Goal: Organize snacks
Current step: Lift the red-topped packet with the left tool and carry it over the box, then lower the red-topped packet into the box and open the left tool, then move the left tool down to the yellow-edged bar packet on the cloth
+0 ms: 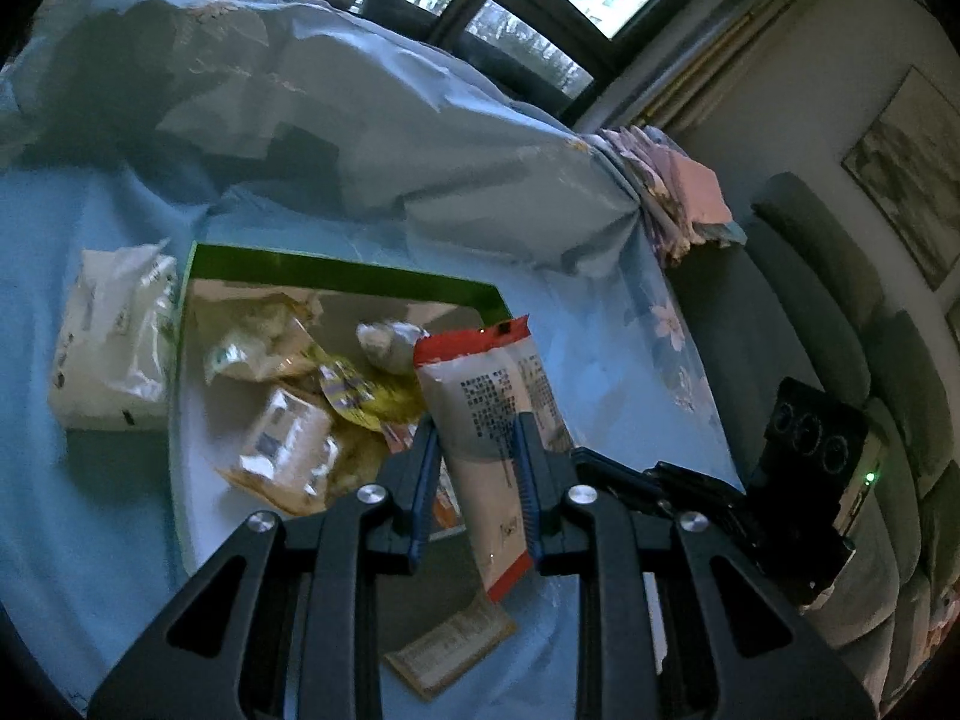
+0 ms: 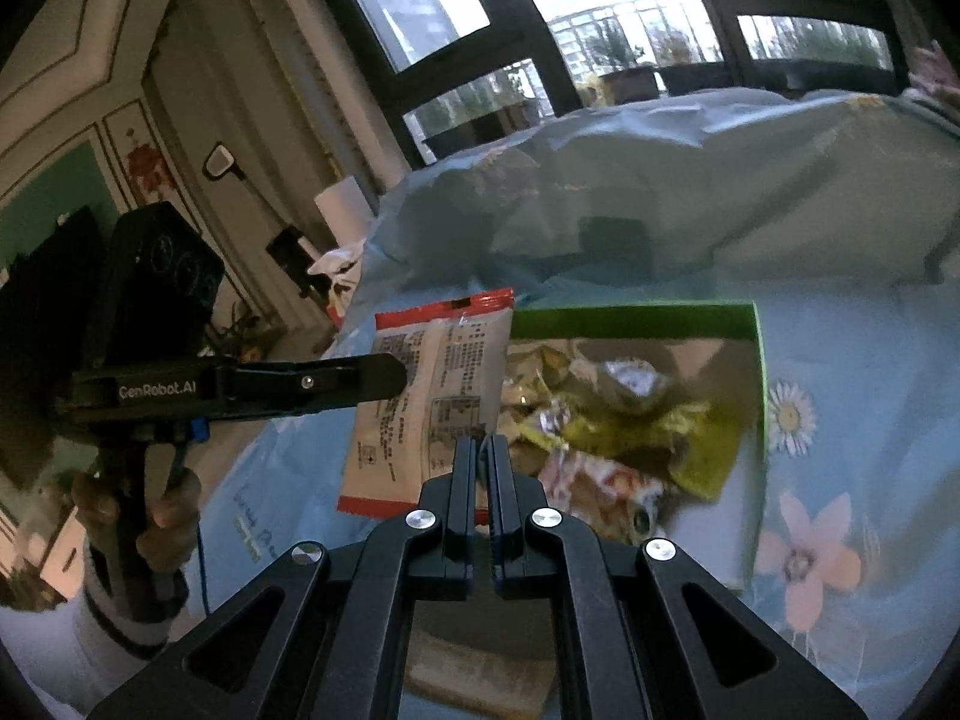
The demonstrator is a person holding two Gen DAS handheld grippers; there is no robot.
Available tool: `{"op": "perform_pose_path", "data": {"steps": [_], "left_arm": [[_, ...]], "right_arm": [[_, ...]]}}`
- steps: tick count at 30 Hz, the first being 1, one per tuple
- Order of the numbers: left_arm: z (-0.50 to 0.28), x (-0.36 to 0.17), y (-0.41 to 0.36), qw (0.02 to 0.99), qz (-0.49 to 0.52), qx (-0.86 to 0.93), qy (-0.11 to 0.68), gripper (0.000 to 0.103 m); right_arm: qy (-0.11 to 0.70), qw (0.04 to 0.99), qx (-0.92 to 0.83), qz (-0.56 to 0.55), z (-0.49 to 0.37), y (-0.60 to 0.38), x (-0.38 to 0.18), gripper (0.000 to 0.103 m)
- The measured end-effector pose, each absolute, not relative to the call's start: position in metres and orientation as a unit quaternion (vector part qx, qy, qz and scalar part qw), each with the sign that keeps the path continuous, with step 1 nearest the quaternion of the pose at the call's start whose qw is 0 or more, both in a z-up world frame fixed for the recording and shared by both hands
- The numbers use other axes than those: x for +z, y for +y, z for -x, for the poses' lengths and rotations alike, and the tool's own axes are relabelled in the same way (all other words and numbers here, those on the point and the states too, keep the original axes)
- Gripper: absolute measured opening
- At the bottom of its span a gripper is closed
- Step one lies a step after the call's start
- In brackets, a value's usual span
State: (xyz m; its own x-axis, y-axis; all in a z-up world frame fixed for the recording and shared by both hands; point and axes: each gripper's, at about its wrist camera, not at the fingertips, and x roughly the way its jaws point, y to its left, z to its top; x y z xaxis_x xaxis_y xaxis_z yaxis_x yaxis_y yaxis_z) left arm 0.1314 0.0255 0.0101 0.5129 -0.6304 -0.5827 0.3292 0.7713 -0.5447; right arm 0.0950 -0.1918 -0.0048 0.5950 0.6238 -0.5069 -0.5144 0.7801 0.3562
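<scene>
My left gripper (image 1: 477, 429) is shut on a white snack packet with red ends (image 1: 495, 420), held upright above the near edge of a green-rimmed box (image 1: 336, 273) holding several snack packets (image 1: 288, 438). The same packet (image 2: 426, 402) shows in the right wrist view, with the left gripper's finger (image 2: 366, 381) across it. My right gripper (image 2: 480, 444) is shut and empty, just in front of the packet and the box (image 2: 636, 315).
A white wrapped pack (image 1: 111, 348) lies left of the box on the blue floral bedsheet (image 1: 78, 540). A flat tan packet (image 1: 450, 651) lies below my left gripper. A rumpled blue quilt (image 1: 360, 120) lies behind. A grey sofa (image 1: 810, 324) stands right.
</scene>
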Motion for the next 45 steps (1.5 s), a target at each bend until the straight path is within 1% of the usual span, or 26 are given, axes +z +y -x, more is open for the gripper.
{"op": "perform_pose_path", "data": {"steps": [14, 22, 24, 25, 28, 30, 32, 33, 34, 35, 36, 37, 38, 42, 43, 45], "left_arm": [[-0.165, 0.002, 0.038, 0.849, 0.19, -0.257, 0.421, 0.024], [-0.178, -0.014, 0.038, 0.842, 0.194, -0.247, 0.439, 0.024], [-0.181, -0.019, 0.036, 0.842, 0.191, -0.238, 0.445, 0.023], [-0.181, -0.02, 0.035, 0.842, 0.186, -0.235, 0.448, 0.025], [-0.181, -0.023, 0.033, 0.846, 0.178, -0.224, 0.45, 0.027], [-0.179, -0.022, 0.034, 0.849, 0.177, -0.22, 0.447, 0.035], [-0.177, -0.018, 0.034, 0.853, 0.175, -0.217, 0.441, 0.053], [-0.175, -0.015, 0.035, 0.855, 0.176, -0.216, 0.437, 0.055], [-0.173, -0.013, 0.036, 0.857, 0.175, -0.215, 0.434, 0.056], [-0.171, -0.011, 0.037, 0.86, 0.172, -0.212, 0.43, 0.057], [-0.168, -0.008, 0.037, 0.863, 0.169, -0.209, 0.428, 0.058], [-0.166, -0.006, 0.038, 0.865, 0.166, -0.207, 0.426, 0.065], [-0.161, -0.003, 0.038, 0.867, 0.163, -0.205, 0.423, 0.071], [-0.143, 0.003, 0.038, 0.876, 0.147, -0.198, 0.415, 0.078], [-0.139, 0.003, 0.037, 0.876, 0.142, -0.196, 0.416, 0.082], [-0.13, 0.002, 0.037, 0.876, 0.133, -0.196, 0.419, 0.083]], "right_arm": [[0.326, 0.884, 0.324, -0.088, -0.13, -0.178, -0.015, 0.005], [0.342, 0.886, 0.304, -0.078, -0.145, -0.174, -0.025, 0.005], [0.344, 0.887, 0.299, -0.076, -0.148, -0.173, -0.027, 0.005], [0.343, 0.89, 0.29, -0.072, -0.148, -0.172, -0.027, 0.005], [0.344, 0.894, 0.28, -0.063, -0.147, -0.171, -0.026, 0.005], [0.346, 0.895, 0.274, -0.058, -0.145, -0.172, -0.027, 0.005], [0.348, 0.895, 0.272, -0.059, -0.143, -0.174, -0.026, 0.006], [0.347, 0.897, 0.267, -0.055, -0.141, -0.175, -0.025, 0.006], [0.347, 0.899, 0.262, -0.052, -0.139, -0.176, -0.024, 0.011], [0.347, 0.9, 0.258, -0.051, -0.137, -0.177, -0.023, 0.021], [0.346, 0.901, 0.256, -0.053, -0.135, -0.179, -0.022, 0.028], [0.345, 0.901, 0.257, -0.057, -0.132, -0.181, -0.021, 0.041], [0.342, 0.902, 0.256, -0.06, -0.128, -0.183, -0.019, 0.049], [0.327, 0.906, 0.26, -0.064, -0.109, -0.191, -0.012, 0.051], [0.324, 0.908, 0.259, -0.063, -0.104, -0.194, -0.011, 0.054], [0.317, 0.912, 0.253, -0.056, -0.094, -0.197, -0.008, 0.058]]}}
